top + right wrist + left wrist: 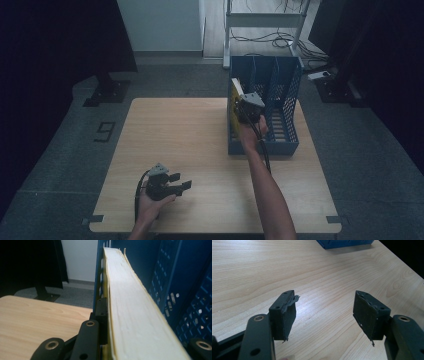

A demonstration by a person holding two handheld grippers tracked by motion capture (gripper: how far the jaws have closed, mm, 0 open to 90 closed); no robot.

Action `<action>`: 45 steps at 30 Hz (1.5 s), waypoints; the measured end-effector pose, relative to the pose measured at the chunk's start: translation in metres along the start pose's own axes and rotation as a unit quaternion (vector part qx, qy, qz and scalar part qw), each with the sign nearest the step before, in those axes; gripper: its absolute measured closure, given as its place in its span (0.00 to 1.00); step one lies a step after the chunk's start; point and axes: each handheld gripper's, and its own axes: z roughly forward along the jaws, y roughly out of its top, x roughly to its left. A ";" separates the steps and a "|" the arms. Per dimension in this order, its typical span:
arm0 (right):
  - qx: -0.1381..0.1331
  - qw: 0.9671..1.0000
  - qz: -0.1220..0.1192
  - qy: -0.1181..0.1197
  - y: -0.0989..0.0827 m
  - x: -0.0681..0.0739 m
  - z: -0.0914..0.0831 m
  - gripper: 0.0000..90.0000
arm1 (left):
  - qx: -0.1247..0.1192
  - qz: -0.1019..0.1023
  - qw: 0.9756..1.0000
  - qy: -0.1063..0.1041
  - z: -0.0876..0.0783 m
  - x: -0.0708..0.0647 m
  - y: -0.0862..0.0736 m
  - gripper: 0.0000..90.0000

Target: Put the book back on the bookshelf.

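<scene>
A thick book with a yellow cover [234, 96] and pale page edges [135, 312] stands upright in the left compartment of the blue perforated file rack [282, 80]. My right gripper [244, 106] is shut on the book from above, and its left finger [102, 315] presses the yellow cover beside the rack's wall [175, 277]. Near the table's front left, my left gripper [181, 180] is held in a hand just over the wood. Its jaws [325, 297] stand wide open with nothing between them, and the worn black pads [287, 312] point toward the rack.
The wooden table [190, 130] has bare surface across its left and middle. The rack's corner [344, 243] stands at the back right. Beyond the table are grey floor, a white metal stand with cables [265, 30], and dark curtains at both sides.
</scene>
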 end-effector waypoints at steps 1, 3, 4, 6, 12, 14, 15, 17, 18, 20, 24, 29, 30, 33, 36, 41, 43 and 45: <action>-0.002 1.000 0.001 -0.001 0.001 0.000 0.000 0.83 | -0.001 -0.001 1.000 0.000 0.000 0.001 0.000 0.39; -0.006 1.000 0.003 -0.005 0.003 0.000 0.001 0.83 | 0.000 -0.002 1.000 0.000 -0.001 0.002 0.000 0.39; -0.008 1.000 0.003 -0.007 0.005 0.000 0.002 0.83 | -0.001 -0.003 1.000 -0.001 -0.001 0.002 0.000 0.39; -0.011 1.000 0.004 -0.010 0.007 0.000 0.004 0.83 | -0.002 -0.003 1.000 -0.002 -0.001 0.002 0.000 0.39; -0.010 1.000 0.010 -0.020 0.009 -0.001 0.012 0.83 | -0.004 -0.006 1.000 -0.007 -0.002 0.003 0.000 0.39; -0.010 1.000 0.012 -0.024 0.009 -0.002 0.014 0.83 | -0.008 -0.007 1.000 -0.017 -0.003 0.002 0.001 0.39; -0.011 1.000 0.014 -0.025 0.009 -0.002 0.016 0.83 | -0.012 -0.006 1.000 -0.017 -0.004 0.001 0.002 0.39; -0.010 0.999 0.016 -0.028 0.009 -0.002 0.019 0.83 | -0.013 -0.004 1.000 -0.017 -0.006 -0.001 0.002 0.39; -0.009 0.999 0.017 -0.029 0.008 -0.002 0.021 0.83 | -0.014 -0.003 1.000 -0.016 -0.007 -0.001 0.003 0.39; -0.010 0.999 0.020 -0.032 0.008 -0.002 0.025 0.83 | -0.015 -0.001 1.000 -0.016 -0.008 -0.002 0.003 0.39; -0.015 0.999 0.022 -0.032 0.009 -0.002 0.031 0.83 | -0.016 -0.003 1.000 -0.013 -0.009 0.000 0.003 0.39; -0.016 0.999 0.019 -0.035 0.009 0.000 0.038 0.83 | -0.012 -0.004 1.000 -0.009 -0.008 0.002 0.002 0.39; -0.017 0.999 0.017 -0.036 0.009 0.000 0.040 0.83 | -0.013 -0.004 1.000 -0.009 -0.007 0.002 0.002 0.39; -0.017 0.999 0.015 -0.037 0.008 0.000 0.044 0.83 | -0.013 -0.005 1.000 -0.008 -0.007 0.003 0.001 0.39; -0.020 0.999 0.011 -0.037 0.009 0.002 0.047 0.83 | -0.012 -0.006 1.000 -0.006 -0.007 0.004 0.001 0.39; -0.026 0.999 0.006 -0.040 0.007 0.003 0.051 0.83 | -0.011 -0.006 1.000 -0.006 -0.007 0.004 0.000 0.39; -0.022 0.999 0.005 -0.039 0.005 0.004 0.053 0.83 | -0.010 -0.007 1.000 -0.006 -0.006 0.004 -0.001 0.39; -0.017 0.999 0.004 -0.038 0.002 0.004 0.054 0.83 | -0.009 -0.007 1.000 -0.005 -0.006 0.004 -0.001 0.39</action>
